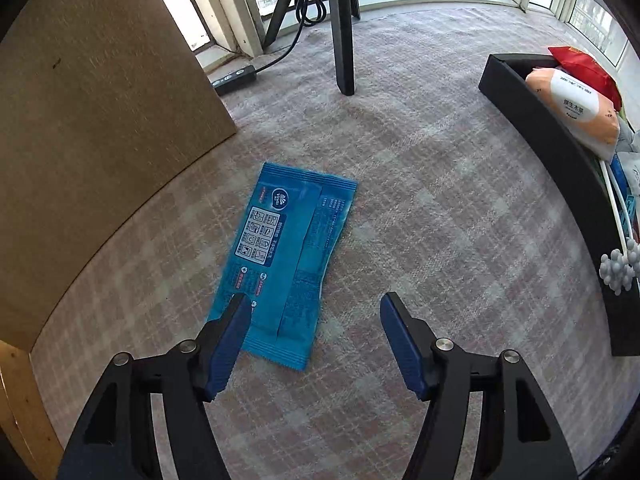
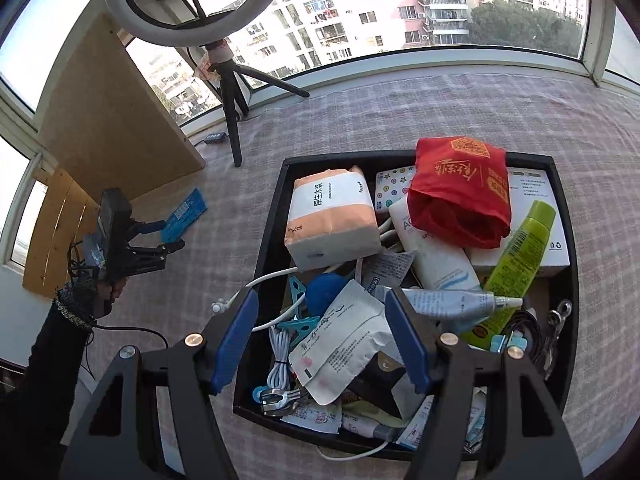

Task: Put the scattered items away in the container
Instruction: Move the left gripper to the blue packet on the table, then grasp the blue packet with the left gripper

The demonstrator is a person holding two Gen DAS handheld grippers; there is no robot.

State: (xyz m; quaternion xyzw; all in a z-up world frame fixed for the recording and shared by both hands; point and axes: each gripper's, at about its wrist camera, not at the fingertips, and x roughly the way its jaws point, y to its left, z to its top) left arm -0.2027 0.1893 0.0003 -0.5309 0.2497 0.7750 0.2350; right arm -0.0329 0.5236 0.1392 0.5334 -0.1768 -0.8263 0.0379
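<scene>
Now my left gripper (image 1: 312, 300) hangs over the blue wipes packet (image 1: 280, 256), the one scattered item I can see outside the black container (image 1: 548, 140). The packet lies flat on the checked cloth (image 1: 420, 200), well apart from the container and on the side toward the cardboard panel (image 1: 100, 120). My left jaws are spread and clamp nothing: the left fingertip (image 1: 240, 304) overlaps the packet's near corner in my view, while the other finger stands over bare cloth beyond the packet's long edge, so I judge that I am lined up off-centre rather than astride it. Whether that tip touches the wrapper I cannot tell. My right gripper (image 2: 320, 300) hovers above the near half of the container, jaws likewise parted and empty, over a white pouch (image 2: 344, 340) lying among the clutter; the tissue pack (image 2: 332, 216), red bag (image 2: 460, 192) and green tube (image 2: 524, 248) sit deeper in. From that side my left gripper (image 2: 166, 236) shows just beside the packet (image 2: 184, 214), far off from the container's wall (image 2: 268, 248). The step in hand, as I read it, is reaching for the packet. Next I would shift the left jaws so the packet's narrow width falls between them, lower until the tips meet the cloth, and close gently, because a thin, slack wrapper lying flat may slide or buckle instead of lifting. Then it must travel across to the container.
</scene>
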